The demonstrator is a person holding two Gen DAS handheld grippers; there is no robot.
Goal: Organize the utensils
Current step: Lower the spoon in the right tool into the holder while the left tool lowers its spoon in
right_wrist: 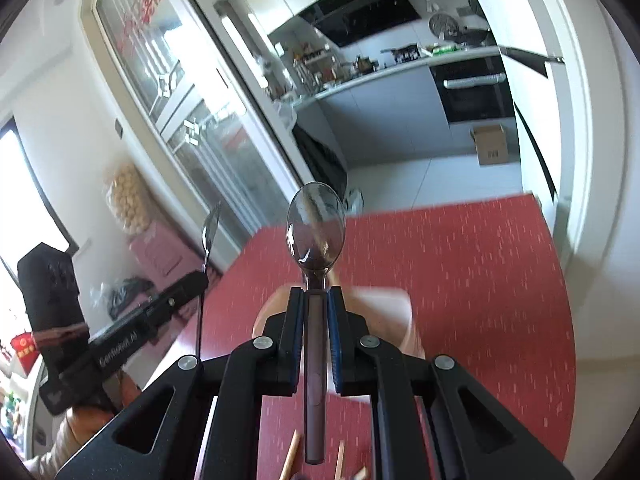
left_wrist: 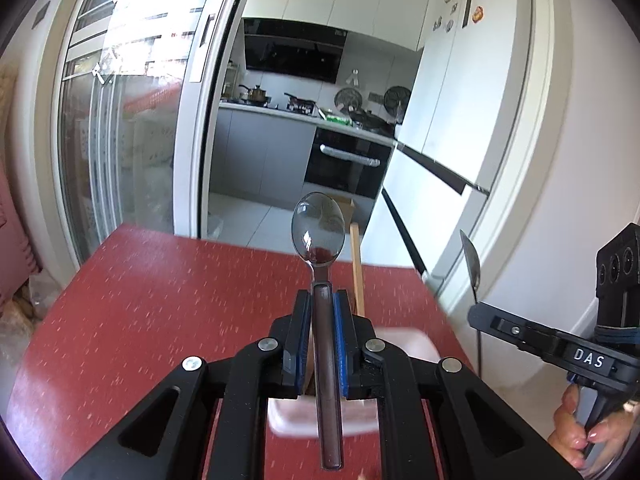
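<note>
In the left wrist view my left gripper is shut on the handle of a grey translucent spoon, whose bowl points forward above the red table. At the right edge my right gripper holds a second spoon upright. In the right wrist view my right gripper is shut on that grey spoon. At the left my left gripper carries its spoon. A blurred pink container lies under both grippers. A wooden chopstick stands behind the left jaws.
Loose wooden chopsticks lie on the red table at the near edge. Beyond the table are a glass sliding door, a white fridge and the kitchen counter. A cardboard box sits on the floor.
</note>
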